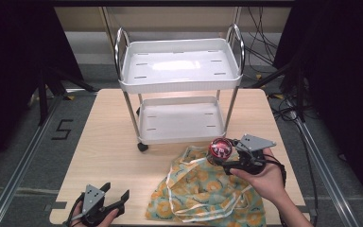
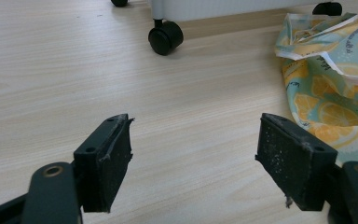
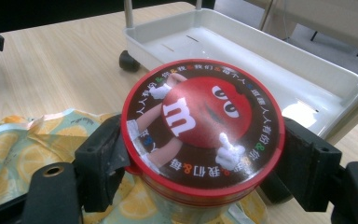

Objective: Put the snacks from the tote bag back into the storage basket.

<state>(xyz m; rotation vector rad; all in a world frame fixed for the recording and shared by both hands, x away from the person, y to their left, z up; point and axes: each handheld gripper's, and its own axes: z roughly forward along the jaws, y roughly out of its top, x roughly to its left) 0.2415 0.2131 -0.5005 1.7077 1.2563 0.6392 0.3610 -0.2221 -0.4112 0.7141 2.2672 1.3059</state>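
A round candy tin (image 3: 200,128) with a red cartoon lid is clamped between the jaws of my right gripper (image 3: 200,163). In the high view the tin (image 1: 220,149) hangs just above the far edge of a lemon-print cloth bag (image 1: 208,189), held by the right gripper (image 1: 227,158) in front of the cart's lower shelf. My left gripper (image 1: 116,196) rests low at the table's near left corner, open and empty. Its jaws frame bare tabletop in the left gripper view, where the left gripper (image 2: 193,149) has the bag (image 2: 335,70) to its right.
A white two-shelf cart (image 1: 179,85) on black castors stands on the far half of the wooden table (image 1: 108,137); both shelves hold nothing. One castor (image 2: 165,37) is ahead of the left gripper. Cables lie on the floor at right.
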